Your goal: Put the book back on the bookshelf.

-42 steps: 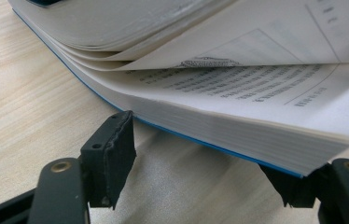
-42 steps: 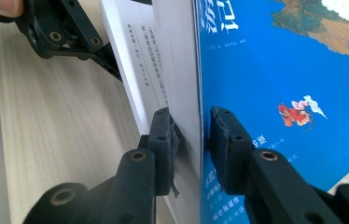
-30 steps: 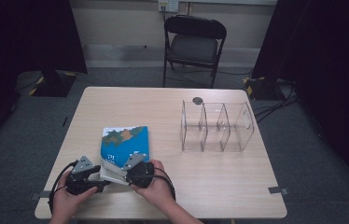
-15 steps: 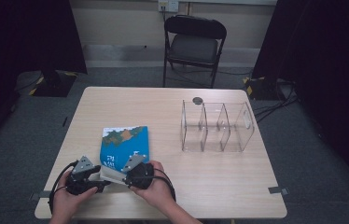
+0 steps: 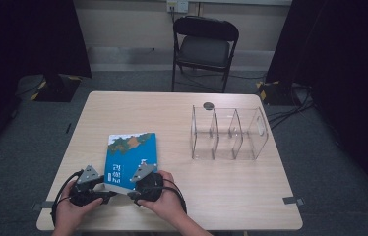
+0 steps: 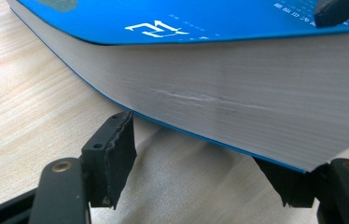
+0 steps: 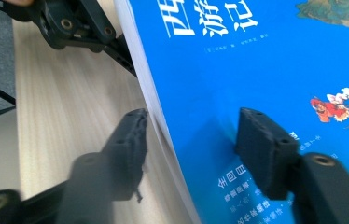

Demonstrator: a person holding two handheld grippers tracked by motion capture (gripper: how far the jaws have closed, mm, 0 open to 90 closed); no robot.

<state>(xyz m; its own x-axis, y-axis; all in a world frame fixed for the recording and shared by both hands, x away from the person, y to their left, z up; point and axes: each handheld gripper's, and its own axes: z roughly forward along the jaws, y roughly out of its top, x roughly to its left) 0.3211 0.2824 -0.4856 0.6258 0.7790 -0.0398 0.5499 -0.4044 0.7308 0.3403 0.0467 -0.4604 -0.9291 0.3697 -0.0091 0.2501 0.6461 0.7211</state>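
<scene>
The right gripper (image 7: pixel 189 154) is straddling the edge of a blue book (image 7: pixel 266 70), one jaw hanging over the cover and the other over the bench (image 7: pixel 65 107) beside the white page edge. Its jaws have just been opening, and neither pad is pressing on the book. At the top left, the left gripper (image 7: pixel 116 46) is reaching under the book's edge from the bench.

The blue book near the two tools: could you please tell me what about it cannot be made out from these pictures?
- Blue book, high view: cover lettering too small to read; near edge hidden by left tool and right tool.
- Left gripper view: the book's underside and far end are cut off by the frame.
- Right gripper view: the cover runs past the top and right edges; the near jaw is blurred.
</scene>
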